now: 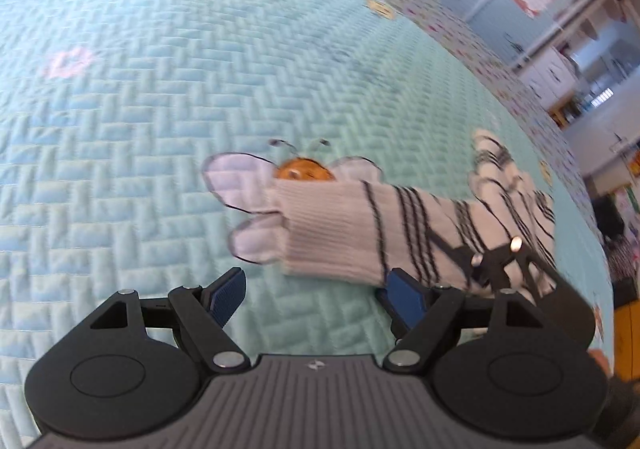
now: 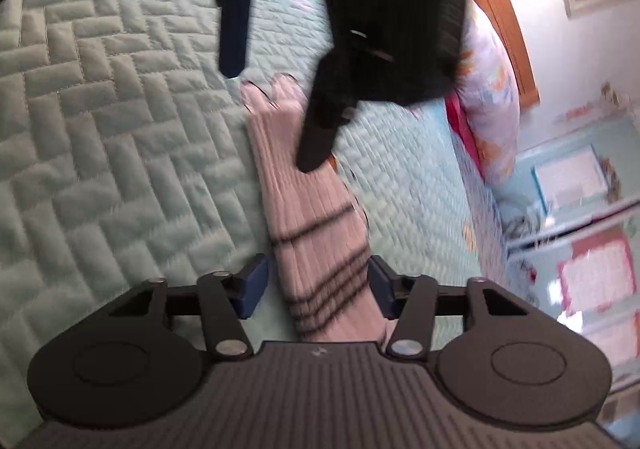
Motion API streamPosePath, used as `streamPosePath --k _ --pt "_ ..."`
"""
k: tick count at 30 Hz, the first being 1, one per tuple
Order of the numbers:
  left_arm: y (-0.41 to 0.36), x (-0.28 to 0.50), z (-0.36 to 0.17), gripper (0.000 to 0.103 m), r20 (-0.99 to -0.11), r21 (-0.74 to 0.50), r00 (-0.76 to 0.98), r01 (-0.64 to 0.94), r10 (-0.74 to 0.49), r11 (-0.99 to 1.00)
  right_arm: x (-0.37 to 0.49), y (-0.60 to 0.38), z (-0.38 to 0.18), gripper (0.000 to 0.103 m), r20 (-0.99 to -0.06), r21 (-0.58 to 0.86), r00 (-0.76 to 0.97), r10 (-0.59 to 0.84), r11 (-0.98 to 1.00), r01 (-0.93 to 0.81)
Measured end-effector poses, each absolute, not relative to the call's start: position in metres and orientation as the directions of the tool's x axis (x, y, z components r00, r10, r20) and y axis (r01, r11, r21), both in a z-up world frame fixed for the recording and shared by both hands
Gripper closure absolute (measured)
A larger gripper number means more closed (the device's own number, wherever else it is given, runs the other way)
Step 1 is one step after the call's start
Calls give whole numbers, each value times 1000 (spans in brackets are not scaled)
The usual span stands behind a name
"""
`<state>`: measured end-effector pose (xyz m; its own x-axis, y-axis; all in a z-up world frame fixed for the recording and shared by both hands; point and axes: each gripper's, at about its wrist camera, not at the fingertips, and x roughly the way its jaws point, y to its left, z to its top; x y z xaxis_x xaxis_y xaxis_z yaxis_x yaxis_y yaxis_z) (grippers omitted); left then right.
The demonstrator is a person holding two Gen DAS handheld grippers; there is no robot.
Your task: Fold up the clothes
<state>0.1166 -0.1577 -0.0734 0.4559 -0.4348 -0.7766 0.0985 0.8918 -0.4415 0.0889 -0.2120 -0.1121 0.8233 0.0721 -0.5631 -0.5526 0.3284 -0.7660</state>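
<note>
While the striped sock (image 2: 316, 249) lies unfolded on the quilt (image 1: 160, 129), folding is barely begun; right gripper (image 2: 316, 285) straddles it unclamped; left gripper (image 1: 316, 293) gapes empty.

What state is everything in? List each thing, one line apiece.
quilt: spread flat.
sock: lying stretched out on the quilt, unfolded.
left gripper: open, empty, by the sock's cuff.
right gripper: open, sock between its fingers.

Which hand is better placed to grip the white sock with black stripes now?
Probably right: the white ribbed sock with black stripes already lies between the right tongs. The open left tongs are beside its cuff.
</note>
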Motion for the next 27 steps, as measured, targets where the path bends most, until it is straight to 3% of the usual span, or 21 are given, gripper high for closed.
streamPosePath --k 4,10,15,17,19,27 --pt "-154 120 -77 22 -786 -441 445 84 -430 894 83 -201 -114 69 -559 -770 826 80 320 -552" --pt "-155 124 -81 22 -788 -445 444 66 -426 893 79 -198 -107 70 -555 -766 829 64 348 -540" --pt "-153 141 -87 22 -741 -580 404 19 -537 814 63 -207 -80 66 -566 -705 824 12 510 -492" --pt "-155 148 -94 22 -715 -644 365 -16 -595 765 53 -217 -61 55 -571 -644 821 -10 625 -440" --pt "-155 149 -98 22 -715 -656 362 -50 -599 753 36 -234 -44 48 -570 -561 821 -25 742 -367" --pt "-150 131 -89 22 -734 -645 377 -125 -565 754 -15 -297 -40 46 -596 -224 800 -63 970 -91"
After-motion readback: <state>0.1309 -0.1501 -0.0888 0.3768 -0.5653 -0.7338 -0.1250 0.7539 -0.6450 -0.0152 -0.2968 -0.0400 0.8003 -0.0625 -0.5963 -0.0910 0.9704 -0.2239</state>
